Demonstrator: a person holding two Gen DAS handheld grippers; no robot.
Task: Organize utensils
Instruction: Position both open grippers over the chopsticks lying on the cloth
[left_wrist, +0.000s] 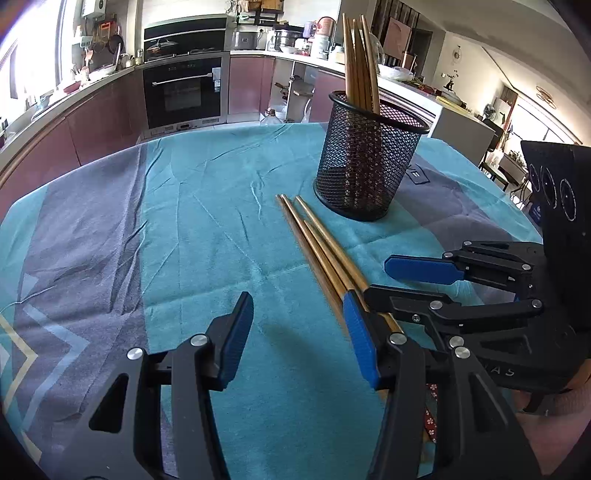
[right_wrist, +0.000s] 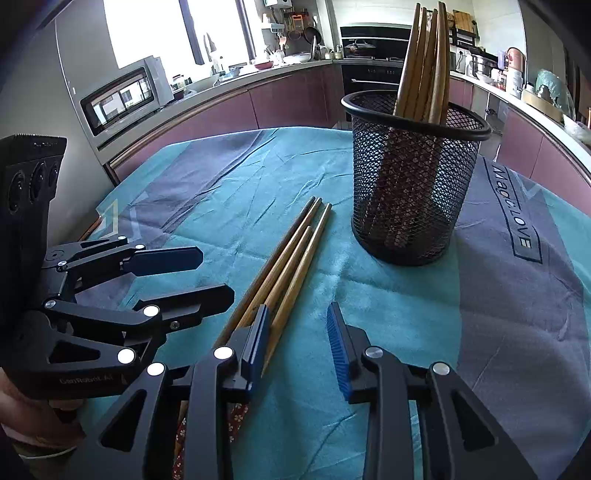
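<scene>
- Work surface: a teal and grey cloth (left_wrist: 207, 229) covers the table; both wrist views show it creased.
- Holder: a black mesh cup (left_wrist: 365, 158) stands upright on the cloth, with several wooden chopsticks (left_wrist: 358, 62) standing in it, tips up, leaning against the rim.
- Loose chopsticks (left_wrist: 321, 243): four lie flat on the cloth, bunched side by side, just beside the cup and apart from it. Their narrow ends point toward the cup.
- Left gripper (left_wrist: 301, 332): jaws spread, nothing between the blue pads. Its own view shows bare cloth in the gap, the loose bundle passing under or just outside the right-hand pad; contact cannot be settled there.
- Right gripper (right_wrist: 299, 343): jaws partly spread, not pinching anything. Its own view shows the loose bundle running under the left-hand finger, with one stick's thick end lying just inside that pad; the opposite pad stands clear of it over cloth.
- Cross-check: the left wrist view shows the right gripper (left_wrist: 402, 284) from the side, low over the thick ends of the bundle, one finger on top of the sticks. The right wrist view shows the left gripper (right_wrist: 210, 273) beside the bundle, fingers apart, not touching the sticks.
- Right view only: patterned red handle ends (right_wrist: 236, 417) beneath the gripper, lettering on the cloth (right_wrist: 513, 206), a microwave (right_wrist: 125, 96).
- Left view only: a person's hand (left_wrist: 546, 417) under the right gripper's body.
</scene>
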